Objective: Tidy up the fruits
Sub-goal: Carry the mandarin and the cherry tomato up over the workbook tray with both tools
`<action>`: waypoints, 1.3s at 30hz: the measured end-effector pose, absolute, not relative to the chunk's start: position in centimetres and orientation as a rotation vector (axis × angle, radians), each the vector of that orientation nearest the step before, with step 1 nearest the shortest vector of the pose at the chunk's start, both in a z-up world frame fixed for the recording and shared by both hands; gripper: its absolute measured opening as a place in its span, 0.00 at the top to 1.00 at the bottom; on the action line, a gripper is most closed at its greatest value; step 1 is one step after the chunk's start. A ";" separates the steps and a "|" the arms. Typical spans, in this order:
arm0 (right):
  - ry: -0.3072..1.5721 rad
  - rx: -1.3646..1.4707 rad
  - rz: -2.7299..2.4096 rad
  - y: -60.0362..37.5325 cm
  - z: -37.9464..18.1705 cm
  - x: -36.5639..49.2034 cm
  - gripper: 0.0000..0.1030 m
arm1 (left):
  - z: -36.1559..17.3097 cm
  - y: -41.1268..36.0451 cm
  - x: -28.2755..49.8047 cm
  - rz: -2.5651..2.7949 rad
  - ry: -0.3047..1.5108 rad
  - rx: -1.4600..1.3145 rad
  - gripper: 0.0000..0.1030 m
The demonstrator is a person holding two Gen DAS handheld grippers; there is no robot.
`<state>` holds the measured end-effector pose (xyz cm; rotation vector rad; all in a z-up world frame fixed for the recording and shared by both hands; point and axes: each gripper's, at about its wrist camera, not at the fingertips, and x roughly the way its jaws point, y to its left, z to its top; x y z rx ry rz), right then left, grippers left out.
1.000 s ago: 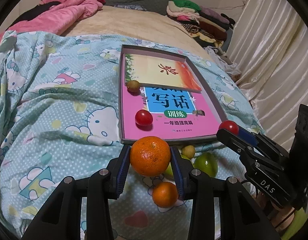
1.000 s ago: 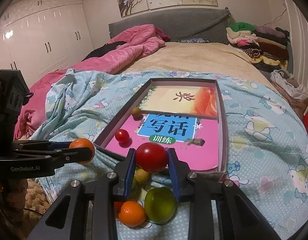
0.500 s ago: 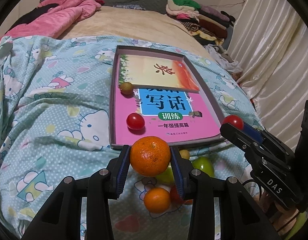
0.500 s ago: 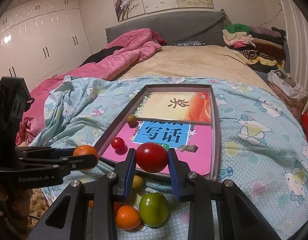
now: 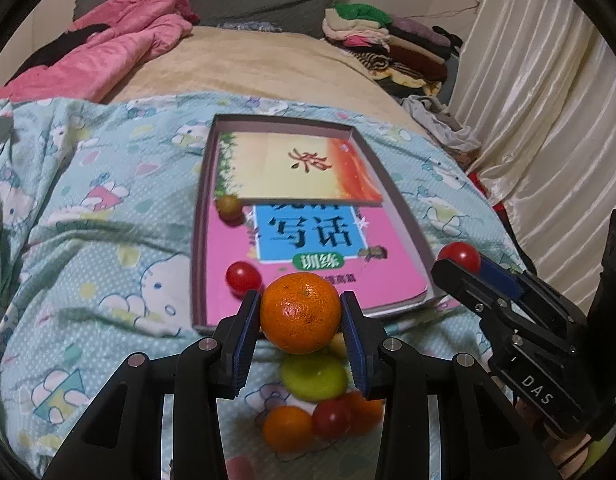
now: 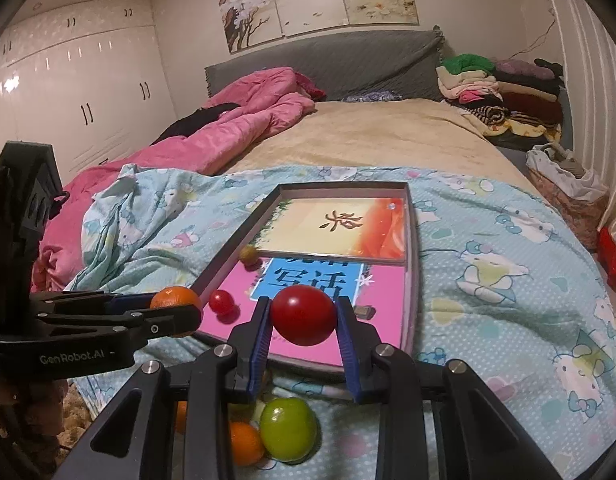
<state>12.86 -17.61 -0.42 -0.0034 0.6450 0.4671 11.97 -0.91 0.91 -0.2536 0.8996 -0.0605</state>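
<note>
Orange mandarin (image 5: 300, 313) pinched in my left gripper (image 5: 300, 322), now carried nearer the tray (image 5: 199, 240); right gripper (image 6: 304, 320) pinching red tomato (image 6: 304, 314), drop-off next.

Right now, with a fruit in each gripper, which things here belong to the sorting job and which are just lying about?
Part of the job:
- orange in left gripper
- red tomato in right gripper
- tray holding a small red fruit and a brownish one
- loose fruit pile on the sheet

Lying about:
- pink quilt
- folded clothes
- curtain
</note>
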 end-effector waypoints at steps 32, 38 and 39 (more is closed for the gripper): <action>0.655 -0.021 0.401 -19.1 -1.2 14.8 0.69 | -1.7 -2.2 15.9 -0.073 0.895 -0.206 0.60; 0.670 -0.042 0.394 -18.6 -1.9 15.1 0.69 | -2.5 -2.5 16.6 -0.094 0.902 -0.200 0.60; 0.672 -0.045 0.393 -18.6 -1.9 15.1 0.69 | -2.7 -2.7 16.7 -0.099 0.905 -0.195 0.60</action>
